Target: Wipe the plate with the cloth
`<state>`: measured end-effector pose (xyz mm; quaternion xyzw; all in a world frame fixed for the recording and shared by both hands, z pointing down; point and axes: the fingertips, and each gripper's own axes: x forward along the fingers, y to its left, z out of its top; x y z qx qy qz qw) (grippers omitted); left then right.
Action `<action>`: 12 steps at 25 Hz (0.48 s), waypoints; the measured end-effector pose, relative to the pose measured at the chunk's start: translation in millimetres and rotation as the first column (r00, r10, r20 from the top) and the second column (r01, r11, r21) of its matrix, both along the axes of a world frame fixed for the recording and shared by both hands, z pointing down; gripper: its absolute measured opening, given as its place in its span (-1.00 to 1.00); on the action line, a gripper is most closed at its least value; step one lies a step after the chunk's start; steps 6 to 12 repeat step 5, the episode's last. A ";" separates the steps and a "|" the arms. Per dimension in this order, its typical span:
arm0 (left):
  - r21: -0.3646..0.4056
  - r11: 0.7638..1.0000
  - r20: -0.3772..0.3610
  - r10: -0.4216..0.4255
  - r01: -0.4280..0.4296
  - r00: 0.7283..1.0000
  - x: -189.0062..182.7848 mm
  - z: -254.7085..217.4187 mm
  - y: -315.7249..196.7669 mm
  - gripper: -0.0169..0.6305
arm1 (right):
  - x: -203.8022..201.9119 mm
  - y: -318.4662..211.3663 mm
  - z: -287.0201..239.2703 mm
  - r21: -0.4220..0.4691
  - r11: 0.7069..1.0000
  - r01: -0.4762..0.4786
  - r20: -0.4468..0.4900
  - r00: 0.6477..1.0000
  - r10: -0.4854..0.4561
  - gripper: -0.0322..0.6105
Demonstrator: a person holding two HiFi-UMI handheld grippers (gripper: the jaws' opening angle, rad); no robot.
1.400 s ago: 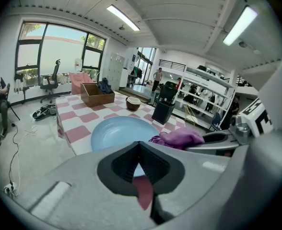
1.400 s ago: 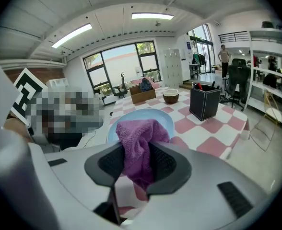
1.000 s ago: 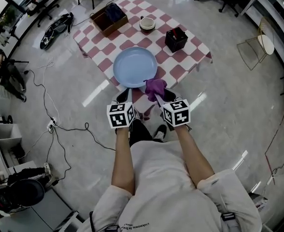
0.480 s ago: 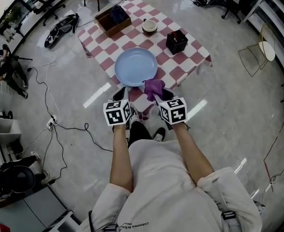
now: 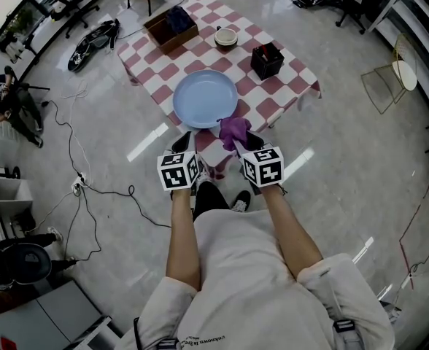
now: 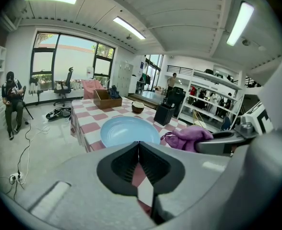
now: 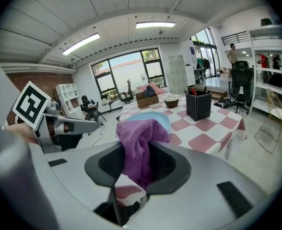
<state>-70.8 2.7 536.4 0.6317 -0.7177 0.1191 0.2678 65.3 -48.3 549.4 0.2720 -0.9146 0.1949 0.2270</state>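
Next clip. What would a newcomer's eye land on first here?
The purple cloth stands out, bunched and clamped in the right gripper by the near edge of the red-and-white checked table. Just beyond it lies a big, empty light-blue plate. The left gripper is shut on nothing.

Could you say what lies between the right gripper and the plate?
The purple fabric cloth, held in the right gripper, hides part of the pale blue plate in the right gripper view.
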 end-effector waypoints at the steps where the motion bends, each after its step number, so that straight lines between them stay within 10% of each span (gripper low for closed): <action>1: 0.001 1.000 0.000 -0.001 0.001 1.000 -0.2 0.1 -0.1 -0.92 | 0.0 0.1 -0.2 0.001 1.000 0.002 0.000 1.000 -0.002 -0.47; 12: 0.002 1.000 -0.005 -0.012 0.012 1.000 -2.3 1.6 0.5 -0.91 | 0.1 0.4 0.4 0.003 1.000 0.004 0.000 1.000 -0.004 -0.47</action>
